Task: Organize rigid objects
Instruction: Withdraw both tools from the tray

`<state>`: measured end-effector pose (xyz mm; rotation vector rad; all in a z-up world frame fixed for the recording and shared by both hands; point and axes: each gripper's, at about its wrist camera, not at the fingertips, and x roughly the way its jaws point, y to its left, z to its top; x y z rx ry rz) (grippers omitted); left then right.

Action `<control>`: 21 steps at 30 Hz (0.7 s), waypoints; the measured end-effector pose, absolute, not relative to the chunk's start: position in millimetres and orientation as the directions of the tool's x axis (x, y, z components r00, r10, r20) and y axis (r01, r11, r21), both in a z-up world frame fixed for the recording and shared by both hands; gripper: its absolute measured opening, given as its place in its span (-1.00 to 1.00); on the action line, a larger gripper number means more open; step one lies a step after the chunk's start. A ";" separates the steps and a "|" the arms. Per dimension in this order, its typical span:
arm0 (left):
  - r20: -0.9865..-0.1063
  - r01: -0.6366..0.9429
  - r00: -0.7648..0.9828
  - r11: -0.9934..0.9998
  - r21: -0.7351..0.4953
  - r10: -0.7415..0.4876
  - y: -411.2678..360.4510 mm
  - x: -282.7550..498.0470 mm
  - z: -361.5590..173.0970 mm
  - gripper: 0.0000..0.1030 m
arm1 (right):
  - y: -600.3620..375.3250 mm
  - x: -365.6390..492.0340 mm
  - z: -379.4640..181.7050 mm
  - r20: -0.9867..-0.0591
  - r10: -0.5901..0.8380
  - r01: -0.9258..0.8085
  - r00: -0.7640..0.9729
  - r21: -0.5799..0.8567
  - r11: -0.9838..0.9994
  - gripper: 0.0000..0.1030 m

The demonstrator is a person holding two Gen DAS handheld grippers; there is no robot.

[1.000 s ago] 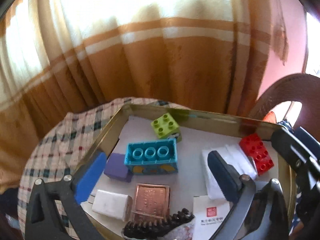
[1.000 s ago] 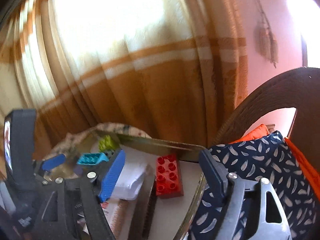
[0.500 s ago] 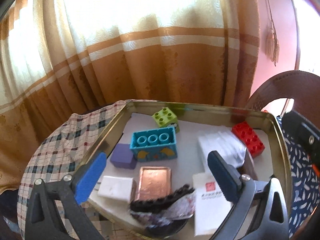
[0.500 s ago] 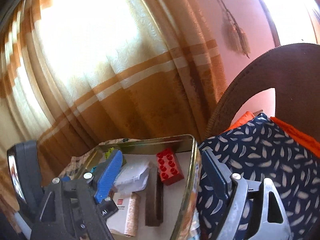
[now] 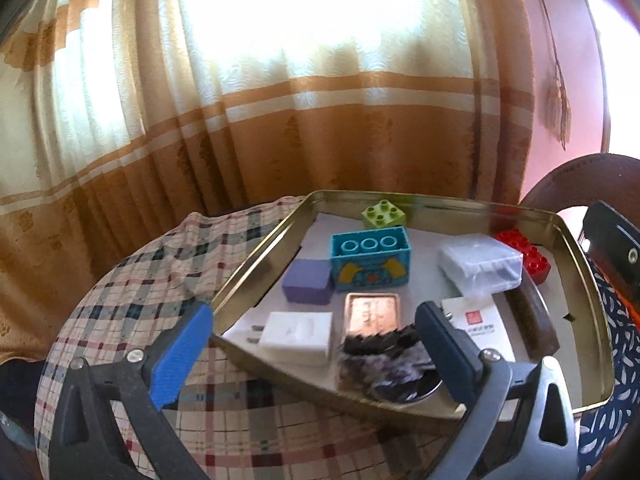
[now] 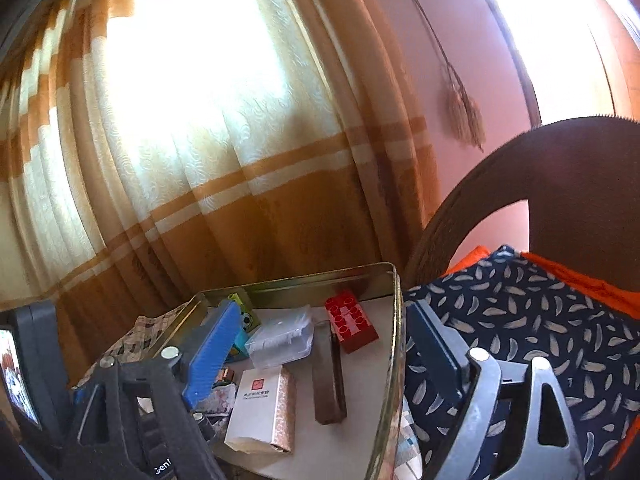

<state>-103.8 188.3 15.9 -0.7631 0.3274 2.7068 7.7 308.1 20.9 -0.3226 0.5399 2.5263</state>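
purple block (image 5: 307, 287) — left wrist view only — beside teal brick (image 5: 370, 258).

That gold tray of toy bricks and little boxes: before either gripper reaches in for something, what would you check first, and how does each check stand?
1. Left gripper open and holding nothing: ok.
2. Right gripper open and holding nothing: ok.
3. Gold tray lying flat on the checked cloth: cannot tell; its near edge looks raised.
4. White charger free to grasp, nothing on top: ok.
5. Copper tin unobstructed: not ok; the black hair clip overlaps its near edge.
6. Red brick free to grasp: ok.
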 end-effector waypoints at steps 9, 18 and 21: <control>-0.519 -0.330 -0.826 -0.935 0.127 0.221 169.0 -95.0 9.1 0.99 | 270.6 25.4 29.4 -0.195 0.539 -0.572 -0.819 0.216 -0.791 0.83; -0.494 -0.294 -0.842 -0.952 0.085 0.217 144.8 -87.3 14.3 0.99 | 250.1 34.9 33.3 -0.148 0.565 -0.584 -0.812 0.173 -0.793 0.84; -0.485 -0.287 -0.845 -0.956 0.056 0.226 134.9 -83.5 16.2 0.99 | 244.7 36.9 33.3 -0.142 0.565 -0.582 -0.813 0.161 -0.797 0.84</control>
